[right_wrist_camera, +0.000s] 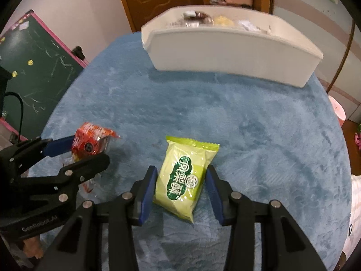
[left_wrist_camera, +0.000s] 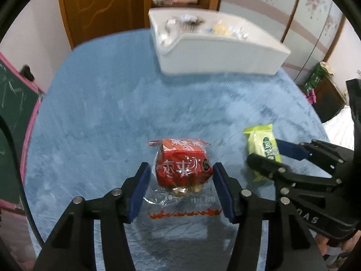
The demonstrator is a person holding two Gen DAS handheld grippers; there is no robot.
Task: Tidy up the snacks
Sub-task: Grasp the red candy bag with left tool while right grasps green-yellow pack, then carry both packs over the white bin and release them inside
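Each gripper clasps one snack packet on the blue cloth.

The left gripper (left_wrist_camera: 181, 186) is clenched on the red packet (left_wrist_camera: 183, 167); the right gripper (right_wrist_camera: 181, 188) squeezes the green packet (right_wrist_camera: 183, 177). Both packets lie on the blue tablecloth (right_wrist_camera: 248, 124), side by side, well apart from the white bin (right_wrist_camera: 225, 52) behind.

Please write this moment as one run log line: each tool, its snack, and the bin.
left tool: shut on red snack pack | right tool: shut on green snack pack | white bin: behind, holds snacks
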